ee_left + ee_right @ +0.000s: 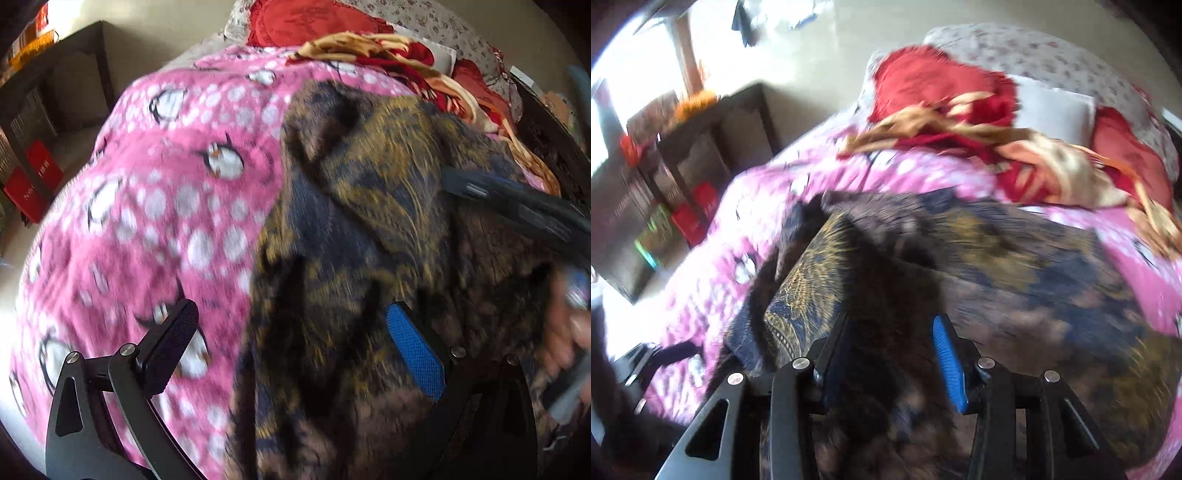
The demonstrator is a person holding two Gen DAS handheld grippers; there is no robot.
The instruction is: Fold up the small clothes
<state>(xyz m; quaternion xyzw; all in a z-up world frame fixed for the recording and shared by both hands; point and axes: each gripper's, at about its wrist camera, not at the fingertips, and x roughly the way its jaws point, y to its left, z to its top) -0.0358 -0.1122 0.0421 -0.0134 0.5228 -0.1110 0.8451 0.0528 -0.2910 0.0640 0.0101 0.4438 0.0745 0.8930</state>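
A brown, navy and gold patterned garment lies rumpled on a pink penguin blanket. My left gripper hovers over the garment's left edge, wide open: the black pad is over the blanket and the blue pad over the cloth. My right gripper reaches in from the right, with a hand below it. In the right wrist view the right gripper stands partly open just above the garment. Its pads do not press on the cloth. A fold lies turned over at the left.
A red and gold blanket is heaped at the far side of the bed, on a floral sheet with a white pillow. A dark shelf unit with red boxes stands on the floor left of the bed.
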